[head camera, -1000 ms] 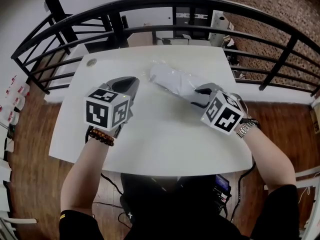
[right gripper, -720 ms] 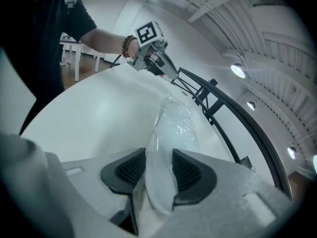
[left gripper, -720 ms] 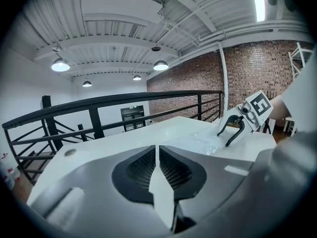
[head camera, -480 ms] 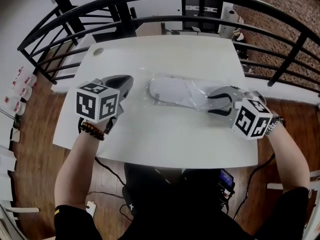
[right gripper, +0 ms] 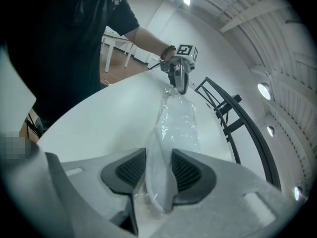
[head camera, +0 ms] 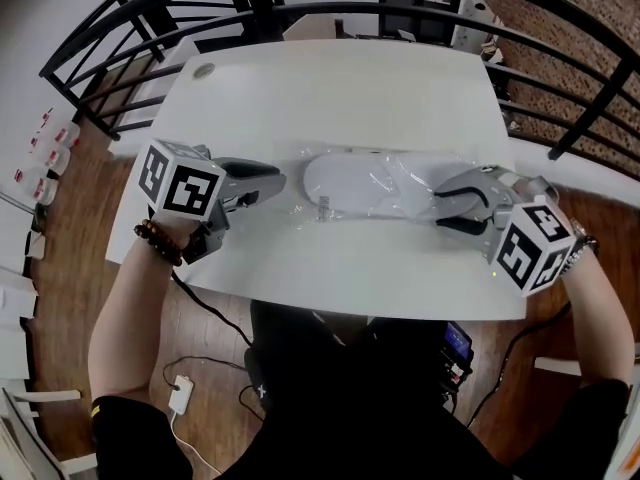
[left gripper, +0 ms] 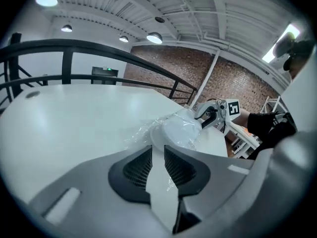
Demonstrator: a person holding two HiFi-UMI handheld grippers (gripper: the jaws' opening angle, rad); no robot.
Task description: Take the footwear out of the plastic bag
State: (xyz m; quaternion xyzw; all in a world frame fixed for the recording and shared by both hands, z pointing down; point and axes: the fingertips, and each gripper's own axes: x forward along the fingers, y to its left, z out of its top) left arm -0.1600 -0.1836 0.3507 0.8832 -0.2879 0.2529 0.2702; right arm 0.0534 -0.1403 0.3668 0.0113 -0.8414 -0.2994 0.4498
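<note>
A clear plastic bag [head camera: 400,176] lies across the middle of the white table [head camera: 330,98] with a white slipper [head camera: 345,181] inside it. My right gripper [head camera: 441,206] is shut on the bag's right end, and in the right gripper view [right gripper: 158,155] the bagged slipper [right gripper: 157,182] sits pressed between the pads. My left gripper [head camera: 279,180] points at the bag's left end. Its jaws have just been opening and now stand slightly apart [left gripper: 158,151], with only a wisp of film [left gripper: 170,181] low in the gap. The slipper [left gripper: 181,130] lies just beyond its tips.
A black metal railing [head camera: 300,13] curves round the table's far side and both ends. A round grommet [head camera: 204,70] sits at the far left corner. The near table edge [head camera: 350,308] runs close to the person's body. Wooden floor and cables lie below.
The right gripper has drawn the bag's end to the right, turning the bag to lie crosswise. The left gripper has dropped, swung to point at the bag's left end, and parted its jaws.
</note>
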